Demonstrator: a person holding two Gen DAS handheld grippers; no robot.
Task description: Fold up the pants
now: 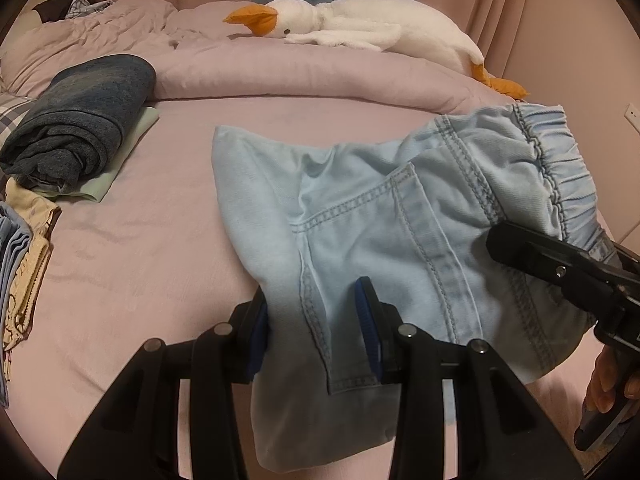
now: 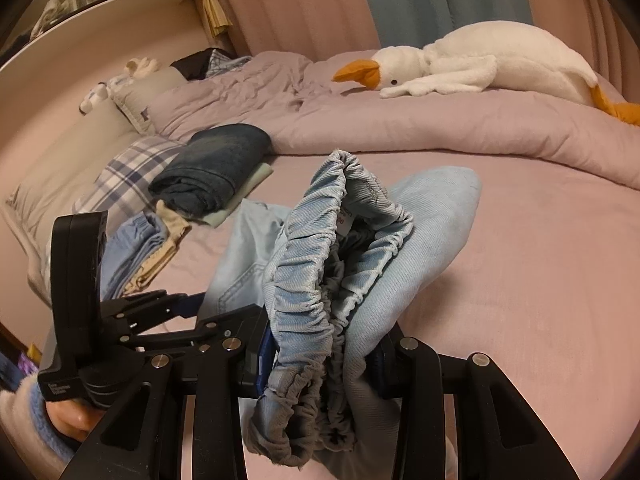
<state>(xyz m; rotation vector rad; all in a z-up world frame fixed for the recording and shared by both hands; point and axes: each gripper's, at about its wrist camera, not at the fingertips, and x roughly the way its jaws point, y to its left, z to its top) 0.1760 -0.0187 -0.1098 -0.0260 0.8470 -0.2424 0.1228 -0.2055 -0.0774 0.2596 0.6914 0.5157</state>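
Two claws, both clamped on the same pale denim pants (image 1: pixel 384 216), which hang bunched above the pink bed (image 1: pixel 160 240) rather than lying flat on it. My left claw (image 1: pixel 316 332) pinches cloth near a stitched seam and pocket, blue pads (image 1: pixel 365 320) pressed in from either side, a fold sagging below the jaws. My right claw (image 2: pixel 326 356) bites the gathered elastic waistband (image 2: pixel 316 280); the band loops open in front of that camera, a white label just showing inside. From the left wrist view the right claw (image 1: pixel 504 240) comes in from the right edge, touching the waistband, my hand (image 1: pixel 612 384) under it on the handle. From the right wrist view the left claw (image 2: pixel 188 308) sits low left, its tips lost behind the denim. Back left on the bed: dark folded jeans (image 1: pixel 80 120) on a pale green cloth (image 1: pixel 120 160). Nearer, at the left edge, a stack of blue and cream garments (image 1: pixel 24 272). Plaid pillow (image 2: pixel 132 172) beside that pile. Rolled pink duvet (image 1: pixel 320 76) crosses the far side, a white plush goose (image 1: pixel 360 24) with orange beak lying along it. Pink and blue curtains (image 2: pixel 400 8) behind.
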